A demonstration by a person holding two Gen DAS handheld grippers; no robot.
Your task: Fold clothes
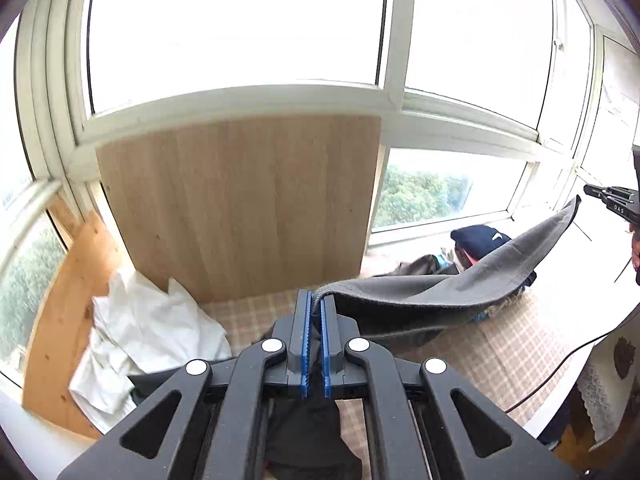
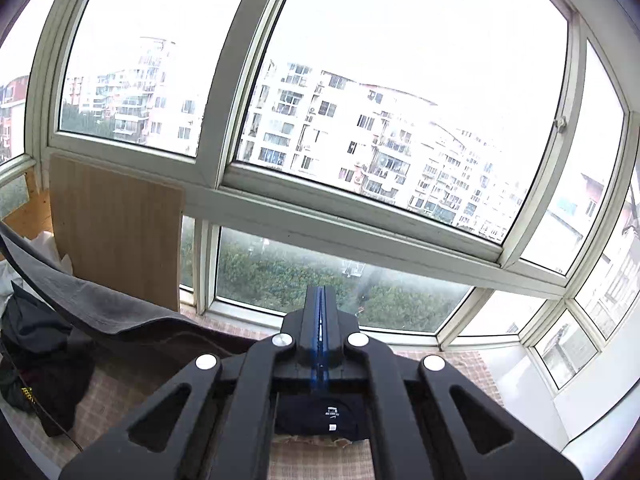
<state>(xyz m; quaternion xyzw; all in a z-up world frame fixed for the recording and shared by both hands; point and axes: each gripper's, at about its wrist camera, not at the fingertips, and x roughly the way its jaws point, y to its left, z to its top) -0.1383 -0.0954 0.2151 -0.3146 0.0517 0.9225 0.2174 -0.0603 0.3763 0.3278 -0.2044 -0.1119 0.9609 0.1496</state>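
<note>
left claw (image 1: pixel 316 300) nipped on the hem of a grey cloth (image 1: pixel 460 284), which hangs lifted over the checked table (image 1: pixel 520 340) and sweeps up toward the right claw (image 1: pixel 592 191) at the far right edge of the left view. right claw (image 2: pixel 320 300) fingers pressed together; cannot tell from either view whether cloth is caught between them. white cloth (image 1: pixel 140 328) heaped at table's left by a wood board (image 1: pixel 240 200); folded dark shirt (image 2: pixel 324 416) below the right claw.

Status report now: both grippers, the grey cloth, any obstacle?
Left gripper shut on grey cloth, lifted off the table. Right gripper shut, nothing visible between fingers. Clothes pile beneath the cloth.
</note>
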